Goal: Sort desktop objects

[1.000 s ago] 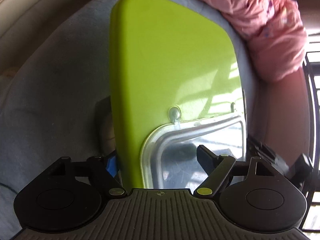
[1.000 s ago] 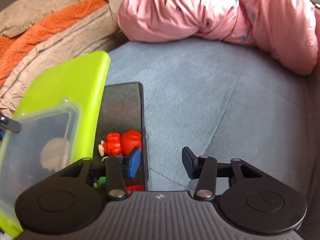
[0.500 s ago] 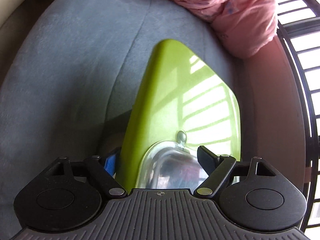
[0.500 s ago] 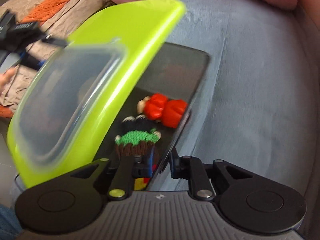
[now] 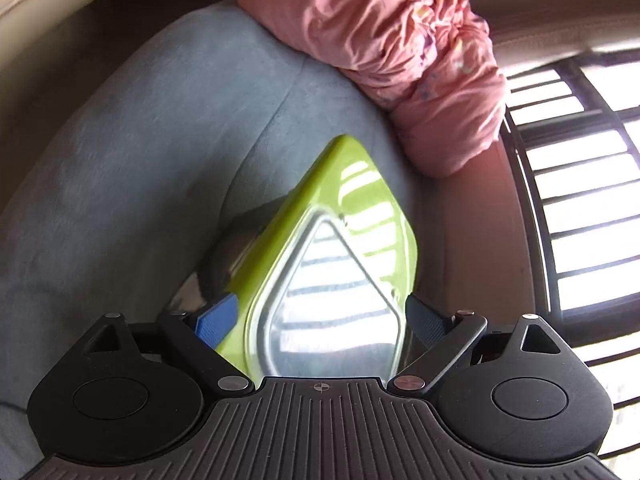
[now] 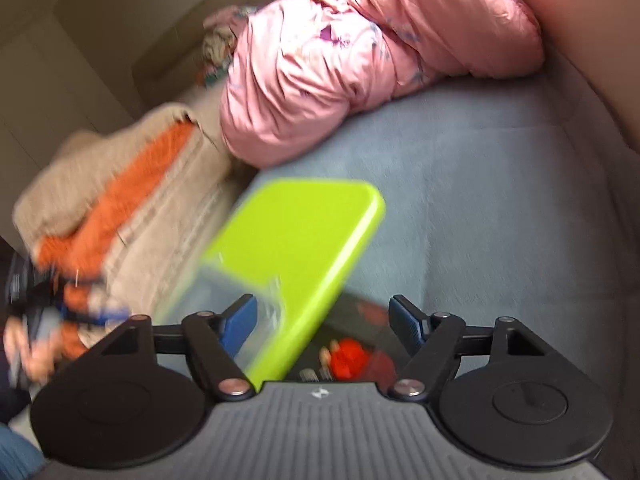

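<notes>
Lime-green lid (image 6: 296, 232) w/ clear window, tilted up over black box holding red toy (image 6: 350, 360), on grey cushion.

Domestic living room or bedroom. Soft grey upholstered cushion (image 6: 500, 184), crumpled pink quilted garment (image 6: 360, 60), folded beige-and-orange blanket (image 6: 132, 200). Barred window (image 5: 576, 208) admitting daylight; small red toy figure (image 6: 348, 358) nearby.

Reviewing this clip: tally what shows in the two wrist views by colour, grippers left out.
Lime green: 1, the box lid with a clear window.
Pink: 1, the quilted bundle.
Red: 1, the small toy in the black box.
Orange and beige: 1, the folded blanket.
Blue-grey: 1, the cushion.
Black: 1, that box.
Total: 6.
</notes>
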